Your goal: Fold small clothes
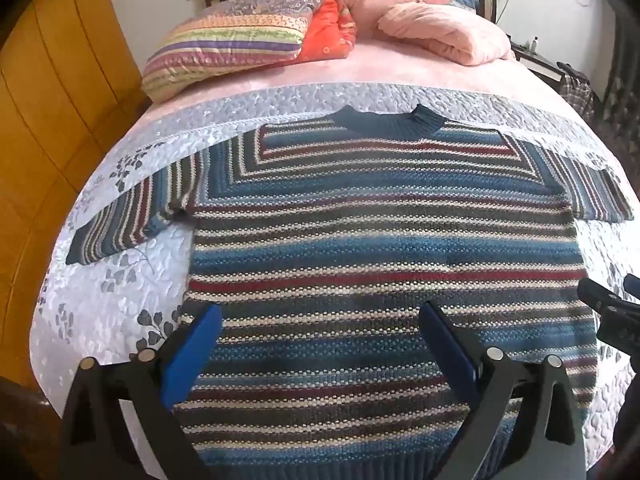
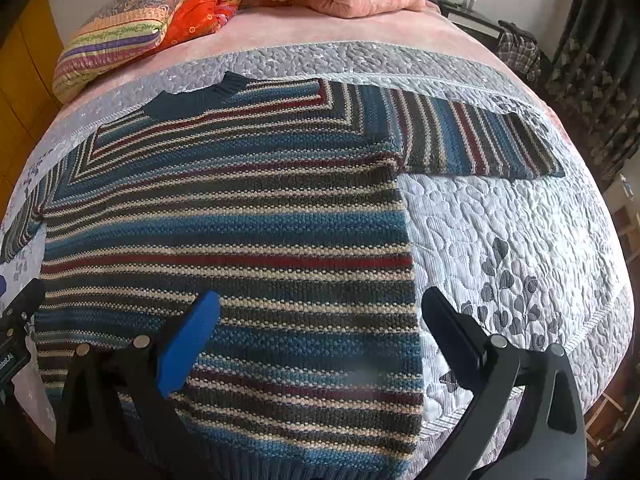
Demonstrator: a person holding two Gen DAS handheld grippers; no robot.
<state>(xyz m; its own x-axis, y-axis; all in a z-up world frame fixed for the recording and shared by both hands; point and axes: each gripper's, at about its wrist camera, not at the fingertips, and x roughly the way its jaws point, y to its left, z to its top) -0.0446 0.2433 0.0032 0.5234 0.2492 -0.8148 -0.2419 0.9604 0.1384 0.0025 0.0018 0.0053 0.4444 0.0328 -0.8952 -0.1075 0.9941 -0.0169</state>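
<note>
Striped sweater (image 1: 384,248) — flat on the quilted bed (image 1: 120,300), centre frame, sleeves out. Left tongs (image 1: 320,332) and right tongs (image 2: 320,312) both spread, holding nothing. Advice — pinch hem corners evenly, fold sleeves inward first.

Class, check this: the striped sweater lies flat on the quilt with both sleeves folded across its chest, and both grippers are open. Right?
Not quite. The striped sweater has both sleeves spread outward on the quilt, as both wrist views show. The left gripper and right gripper are open.
</note>
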